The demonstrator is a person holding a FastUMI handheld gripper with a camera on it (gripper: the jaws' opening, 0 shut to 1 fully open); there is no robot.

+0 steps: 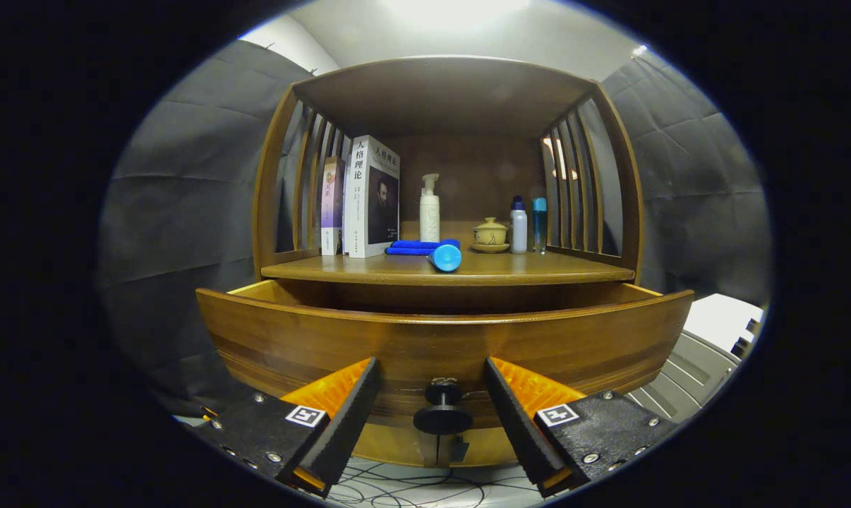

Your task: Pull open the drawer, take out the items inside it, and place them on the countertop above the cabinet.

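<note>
Countertop (524,268) with books (369,201), bottles (518,226).

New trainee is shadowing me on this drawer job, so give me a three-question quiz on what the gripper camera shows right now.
1. True or false: the drawer is pulled out from the cabinet.
2. What sits between the gripper fingers? A) a book B) the drawer knob C) a bottle
3. Which white item stands on the countertop just behind the blue cylinder?

Key
1. True; its front stands forward of the countertop edge.
2. B; the fingers are spread either side, not touching it.
3. The pump bottle.
</note>
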